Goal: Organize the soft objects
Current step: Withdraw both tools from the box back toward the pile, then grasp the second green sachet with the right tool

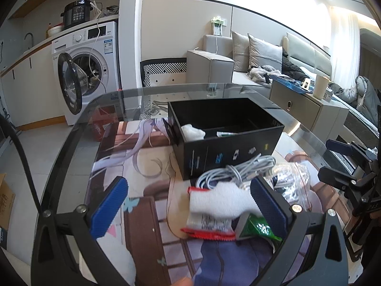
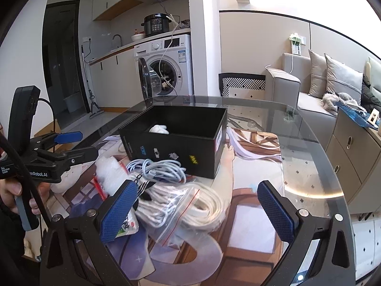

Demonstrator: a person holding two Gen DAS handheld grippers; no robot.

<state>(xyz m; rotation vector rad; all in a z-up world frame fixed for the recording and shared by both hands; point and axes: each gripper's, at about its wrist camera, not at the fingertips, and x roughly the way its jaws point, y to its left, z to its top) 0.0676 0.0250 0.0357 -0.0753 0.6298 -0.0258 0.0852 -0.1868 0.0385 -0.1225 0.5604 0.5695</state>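
A black open box (image 1: pixel 228 140) (image 2: pixel 176 140) stands on the glass table and holds a white soft wad (image 1: pixel 193 131) (image 2: pixel 159 129). In front of it lie a coiled grey cable (image 1: pixel 238 169) (image 2: pixel 157 170), a zip bag of white cord (image 2: pixel 181 205) (image 1: pixel 289 181), a white cloth pack with red edge (image 1: pixel 214 206) (image 2: pixel 107 172) and a green pouch (image 1: pixel 258 228). My left gripper (image 1: pixel 190 205) is open, its jaws either side of the white cloth pack. My right gripper (image 2: pixel 198 208) is open over the zip bag.
The round glass table (image 2: pixel 307 147) covers a printed mat (image 1: pixel 142 166). Behind stand a washing machine (image 1: pixel 88 71) with its door open, a patterned chair (image 1: pixel 164 70), a grey sofa (image 1: pixel 238 64) and a cabinet (image 2: pixel 354 157) at the right.
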